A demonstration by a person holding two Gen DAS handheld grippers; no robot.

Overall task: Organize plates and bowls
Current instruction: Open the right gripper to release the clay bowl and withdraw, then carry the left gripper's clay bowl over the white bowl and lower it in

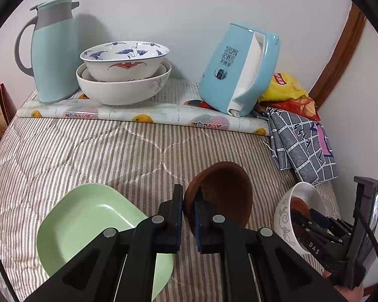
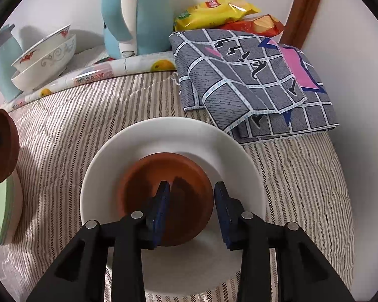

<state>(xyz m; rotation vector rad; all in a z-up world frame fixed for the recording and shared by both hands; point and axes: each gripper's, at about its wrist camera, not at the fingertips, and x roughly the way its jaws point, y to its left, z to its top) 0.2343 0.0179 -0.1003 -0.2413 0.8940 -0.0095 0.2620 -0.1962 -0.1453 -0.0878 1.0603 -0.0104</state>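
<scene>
My left gripper is shut on the rim of a brown bowl and holds it tilted above the striped quilt; the bowl also shows at the left edge of the right wrist view. A green square plate lies below and to its left. My right gripper is open, its fingers down inside a white patterned bowl around a second small brown bowl resting in it. That white bowl and my right gripper also show at the lower right of the left wrist view.
Two stacked white bowls stand at the back beside a mint thermos jug and a tipped blue kettle on a fruit-print mat. Snack bags and a folded grey checked cloth lie at the right.
</scene>
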